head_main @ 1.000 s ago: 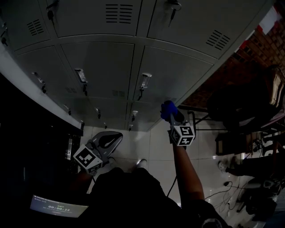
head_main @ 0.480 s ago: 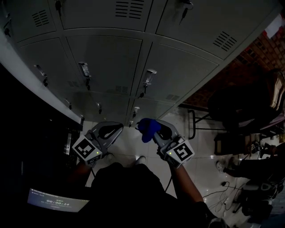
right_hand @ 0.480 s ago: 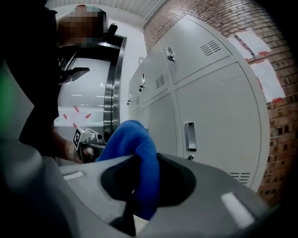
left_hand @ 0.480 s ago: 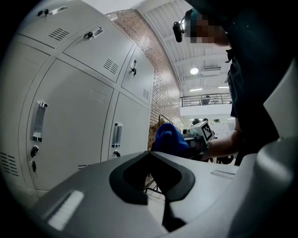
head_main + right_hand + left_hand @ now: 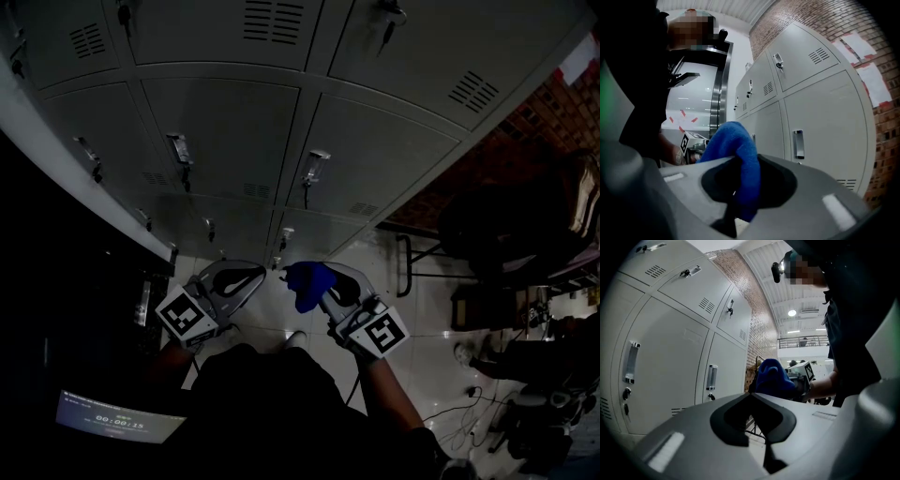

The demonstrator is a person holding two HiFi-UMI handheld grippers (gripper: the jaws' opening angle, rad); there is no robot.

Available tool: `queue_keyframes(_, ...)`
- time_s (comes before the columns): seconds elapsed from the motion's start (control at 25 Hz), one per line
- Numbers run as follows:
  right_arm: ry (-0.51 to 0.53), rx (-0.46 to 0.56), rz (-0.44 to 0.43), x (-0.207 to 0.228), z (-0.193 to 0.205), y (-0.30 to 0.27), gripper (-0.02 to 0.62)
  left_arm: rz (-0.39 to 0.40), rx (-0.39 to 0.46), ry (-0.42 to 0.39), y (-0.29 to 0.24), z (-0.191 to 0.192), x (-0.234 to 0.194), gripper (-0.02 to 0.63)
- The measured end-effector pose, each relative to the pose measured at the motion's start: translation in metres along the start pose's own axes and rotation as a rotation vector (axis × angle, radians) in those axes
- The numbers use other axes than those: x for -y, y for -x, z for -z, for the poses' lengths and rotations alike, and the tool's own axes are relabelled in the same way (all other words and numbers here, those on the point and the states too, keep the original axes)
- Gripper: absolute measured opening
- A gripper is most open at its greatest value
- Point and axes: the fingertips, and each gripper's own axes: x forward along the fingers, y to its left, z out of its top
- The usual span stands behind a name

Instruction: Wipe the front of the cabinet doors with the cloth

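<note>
Grey metal cabinet doors (image 5: 225,131) with handles and keys fill the upper head view; they also show in the left gripper view (image 5: 670,362) and the right gripper view (image 5: 829,122). A blue cloth (image 5: 305,284) is bunched between the jaws of my right gripper (image 5: 314,281), which is shut on it (image 5: 740,161) and held off the doors, low and near the body. My left gripper (image 5: 255,275) sits beside it, shut with nothing in it (image 5: 751,394). The cloth (image 5: 772,377) shows ahead of the left jaws, and it wraps over the right jaw tips (image 5: 733,145).
A dark cabinet side (image 5: 75,178) runs down the left. A dark chair (image 5: 506,225) and a metal frame (image 5: 408,258) stand at the right, with cables (image 5: 469,403) on the white tile floor (image 5: 431,337). A small lit screen (image 5: 117,420) sits at the lower left.
My right gripper has drawn back from a lower door with the cloth, moving left and down to beside the left gripper. The left gripper has hardly moved.
</note>
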Motion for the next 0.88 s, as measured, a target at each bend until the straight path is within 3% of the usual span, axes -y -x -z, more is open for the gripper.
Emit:
queue_keyframes(0.32, 0.012, 0.027, -0.008, -0.004, -0.005, 0.002, 0.069, -0.020, -0.007, 0.003, 0.001, 0.000, -0.001, 0.003)
queue_keyframes(0.56, 0.018, 0.029, -0.021, -0.011, -0.002, 0.000, 0.069, 0.007, 0.045, 0.013, 0.001, -0.001, 0.005, 0.003)
queue_keyframes(0.88, 0.043, -0.001, -0.018, -0.013, 0.003, -0.002, 0.069, -0.027, 0.007, 0.025, 0.007, 0.005, 0.005, 0.003)
